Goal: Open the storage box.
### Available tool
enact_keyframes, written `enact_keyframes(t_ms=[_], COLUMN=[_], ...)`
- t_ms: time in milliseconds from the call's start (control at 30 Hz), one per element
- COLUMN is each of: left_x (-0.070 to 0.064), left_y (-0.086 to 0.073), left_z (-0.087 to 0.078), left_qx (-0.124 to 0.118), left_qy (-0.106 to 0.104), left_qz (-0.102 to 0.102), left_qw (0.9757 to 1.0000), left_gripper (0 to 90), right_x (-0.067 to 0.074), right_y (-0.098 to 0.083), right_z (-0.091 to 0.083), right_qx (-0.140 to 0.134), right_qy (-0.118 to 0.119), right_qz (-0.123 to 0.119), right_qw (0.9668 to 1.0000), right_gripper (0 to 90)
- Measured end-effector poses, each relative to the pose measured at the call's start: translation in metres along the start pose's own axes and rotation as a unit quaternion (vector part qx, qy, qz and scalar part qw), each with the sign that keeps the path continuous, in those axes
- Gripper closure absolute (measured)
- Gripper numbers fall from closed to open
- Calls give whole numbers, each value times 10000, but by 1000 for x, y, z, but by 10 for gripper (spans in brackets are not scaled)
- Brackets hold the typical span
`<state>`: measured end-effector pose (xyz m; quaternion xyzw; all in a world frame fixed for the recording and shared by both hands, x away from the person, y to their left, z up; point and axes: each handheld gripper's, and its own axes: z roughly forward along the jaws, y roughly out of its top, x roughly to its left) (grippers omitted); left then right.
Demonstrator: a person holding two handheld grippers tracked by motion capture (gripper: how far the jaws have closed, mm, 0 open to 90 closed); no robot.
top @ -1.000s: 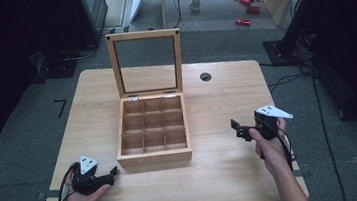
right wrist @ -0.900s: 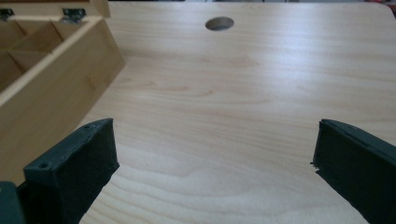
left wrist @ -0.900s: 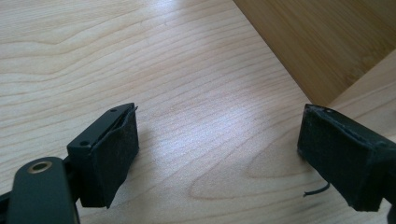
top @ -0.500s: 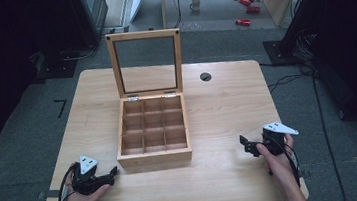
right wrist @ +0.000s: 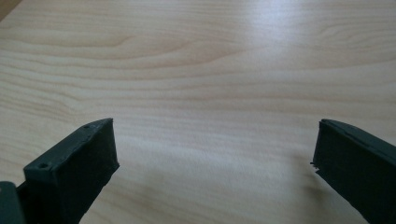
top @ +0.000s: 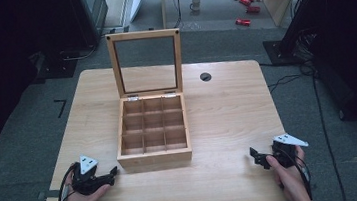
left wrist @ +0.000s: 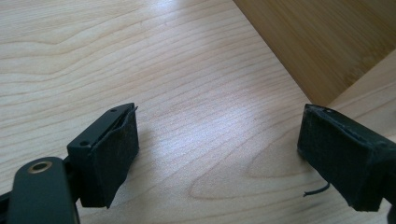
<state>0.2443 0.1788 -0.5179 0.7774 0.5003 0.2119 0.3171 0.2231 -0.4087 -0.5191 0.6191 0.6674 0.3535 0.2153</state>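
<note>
Box [top: 153, 133] sits mid-frame, its far side cut off past my left gripper [left wrist: 219, 154]; both my grippers gape empty, right gripper [top: 256, 156] lower right.

No text, label, brand, number or sign can be read anywhere. The wooden box [top: 153, 128], its open lid, the tabletop [top: 227, 105] around it and the black gripper jaws are all bare of lettering, and the small things on the floor beyond the box are too blurred to tell.
</note>
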Motion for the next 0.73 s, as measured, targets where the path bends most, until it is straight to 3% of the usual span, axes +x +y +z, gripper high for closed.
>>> enact_keyframes(t_ms=[200, 400, 733], left_x=[0, 0, 0], left_y=[0, 0, 0], left_z=[0, 0, 0], left_qx=[0, -1, -2], left_qy=[0, 0, 8], left_qz=[0, 1, -10], left_qw=[10000, 10000, 10000], left_gripper=[128, 129, 129], right_x=[-3, -1, -2], right_y=[-11, -19, -20], right_z=[-7, -11, -12], right_qx=[175, 302, 266], right_qy=[-126, -485, -460], right_qz=[-103, -429, -433], right_qw=[9997, 9974, 9977], right_gripper=[0, 0, 0])
